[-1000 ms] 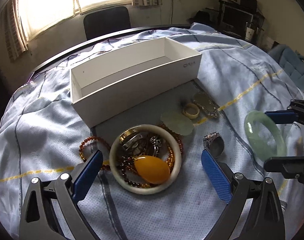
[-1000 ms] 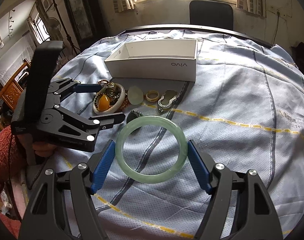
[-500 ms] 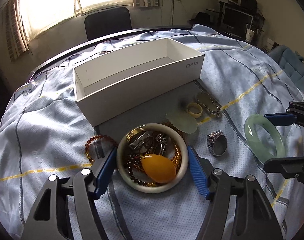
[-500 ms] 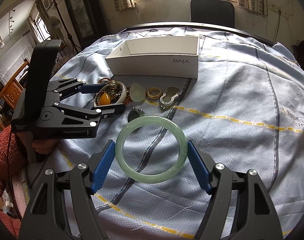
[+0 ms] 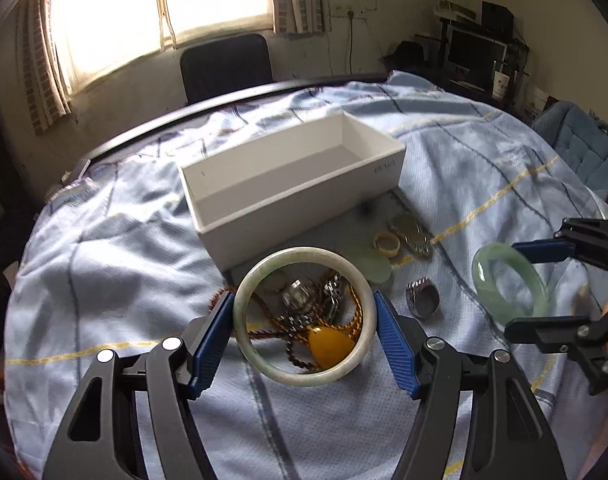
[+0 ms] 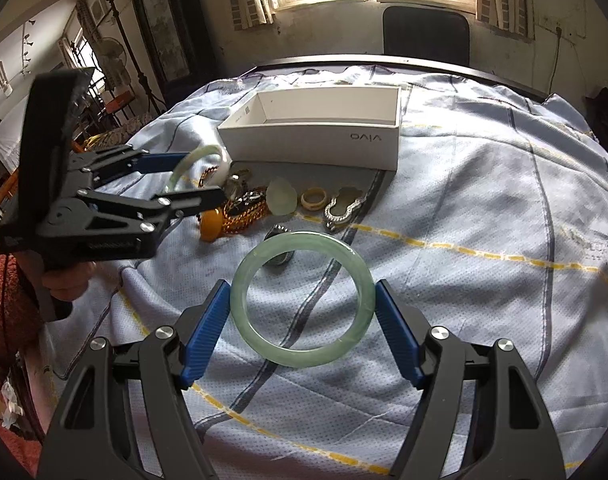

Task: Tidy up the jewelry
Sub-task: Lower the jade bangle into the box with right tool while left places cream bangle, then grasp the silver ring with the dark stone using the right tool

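Your left gripper (image 5: 304, 334) has its blue fingers (image 5: 212, 340) clamped on the pale whitish bangle (image 5: 304, 376), held above the heap of chains and the amber pendant (image 5: 331, 345) on the bench (image 5: 104, 264). Your right gripper (image 6: 302, 309) pinches the green jade bangle (image 6: 304, 358) by its two sides, lifted off the blue checked cloth. Just beyond it lies a silver ring (image 6: 279, 258). Further on, in a row, sit a pale green carved piece (image 6: 282, 198), a cream ring (image 6: 313, 199) and a silver-framed pendant (image 6: 343, 208). Behind them stands the open white box (image 6: 315, 146), with nothing visible inside it. A dark chair (image 6: 425, 36) stands at the bench's far edge under the window.
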